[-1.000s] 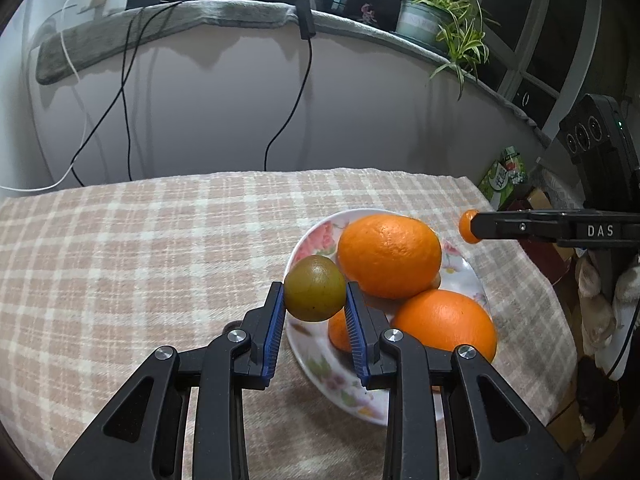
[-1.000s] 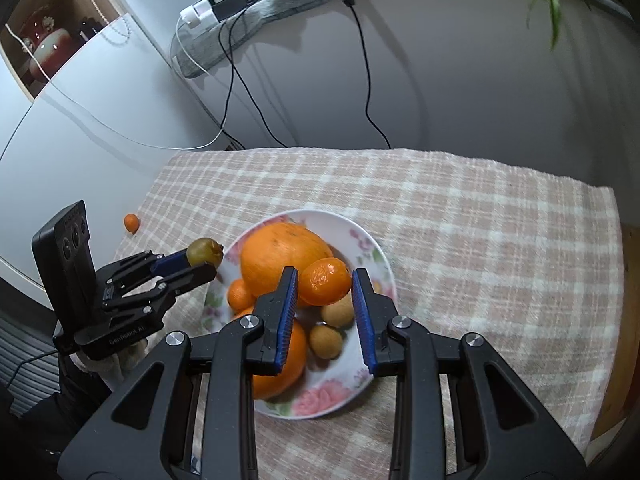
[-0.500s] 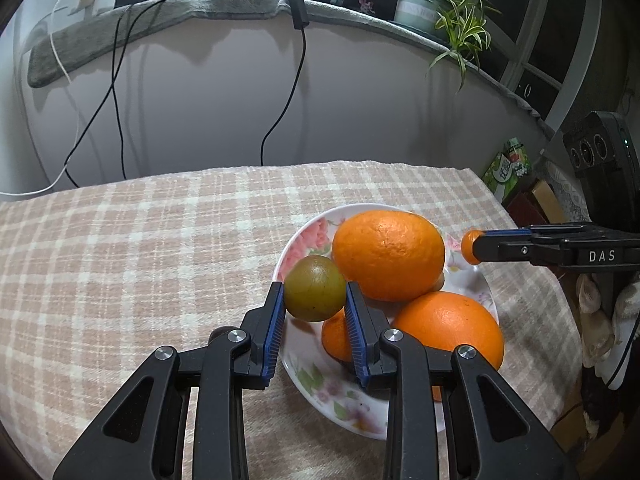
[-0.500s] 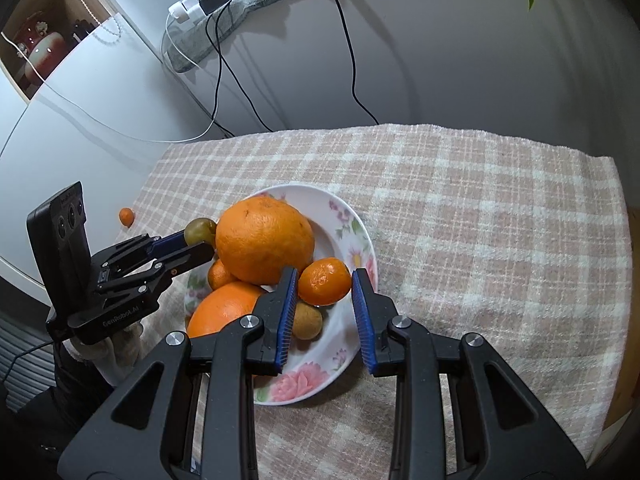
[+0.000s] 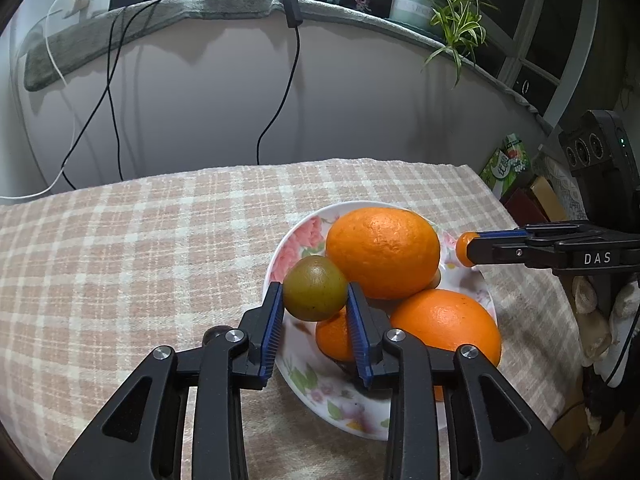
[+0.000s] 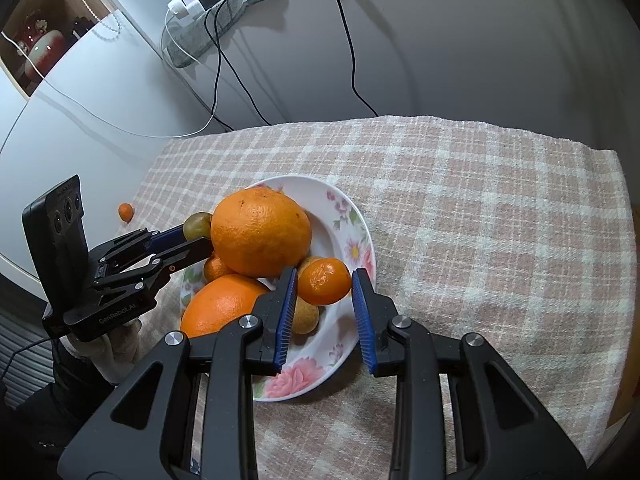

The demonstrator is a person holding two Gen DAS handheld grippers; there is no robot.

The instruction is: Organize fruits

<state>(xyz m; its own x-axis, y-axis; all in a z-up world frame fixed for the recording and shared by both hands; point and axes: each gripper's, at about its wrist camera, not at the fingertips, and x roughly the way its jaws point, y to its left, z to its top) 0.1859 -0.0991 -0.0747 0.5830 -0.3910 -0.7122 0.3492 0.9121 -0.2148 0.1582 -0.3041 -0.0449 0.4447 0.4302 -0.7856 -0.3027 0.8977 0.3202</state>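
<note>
A floral plate [image 5: 294,240] [image 6: 352,216] on the checked tablecloth holds two large oranges [image 5: 382,250] [image 6: 260,230], a small orange and small brownish fruits [image 6: 306,314]. My left gripper [image 5: 316,308] is shut on a green-brown round fruit [image 5: 315,288] and holds it over the plate's left rim; it also shows in the right wrist view [image 6: 188,236]. My right gripper [image 6: 324,292] is shut on a small mandarin [image 6: 324,282] over the plate's right side; it also shows in the left wrist view [image 5: 470,246].
A small orange fruit [image 6: 126,212] lies off the cloth's far left edge. Cables hang down the wall behind the table [image 5: 276,100]. A potted plant [image 5: 424,4] stands on the ledge. Boxes and a carton [image 5: 508,160] sit beyond the table's right edge.
Both grippers have moved closer to the plate with their fruits. The plate and oranges appear nearer and lower in both views. Grips are unchanged.
</note>
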